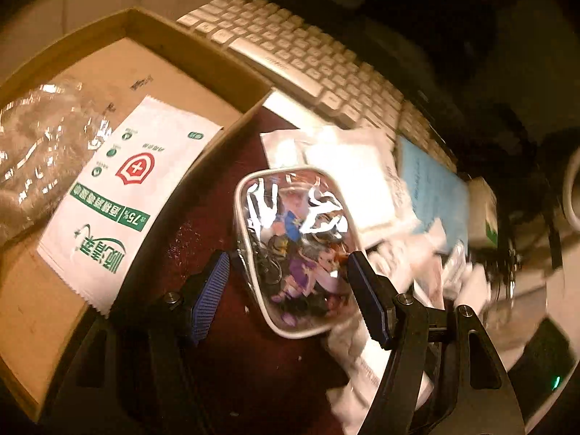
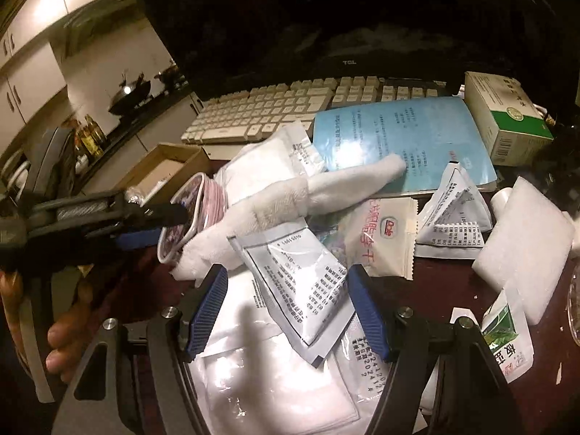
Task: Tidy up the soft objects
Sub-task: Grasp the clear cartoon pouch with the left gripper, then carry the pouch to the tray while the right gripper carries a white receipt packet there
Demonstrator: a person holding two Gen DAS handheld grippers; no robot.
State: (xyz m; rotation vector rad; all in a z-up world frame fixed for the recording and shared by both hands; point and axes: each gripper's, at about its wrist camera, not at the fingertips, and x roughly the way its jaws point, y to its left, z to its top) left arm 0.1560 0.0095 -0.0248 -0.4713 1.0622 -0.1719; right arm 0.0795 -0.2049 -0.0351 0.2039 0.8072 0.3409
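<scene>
The left gripper has its jaws spread to either side of a clear zip pouch with cartoon figures printed on it; the blue pads sit just beside the pouch's edges, and it is hard to tell whether they press on it. The pouch lies on the dark red table, next to an open cardboard box that holds a white alcohol wipe packet and crumpled clear plastic. The right gripper hovers with jaws spread over a grey-edged printed sachet in a heap of white packets. Beyond it lie a white plush piece, a Dole snack packet, a blue booklet and a keyboard.
</scene>
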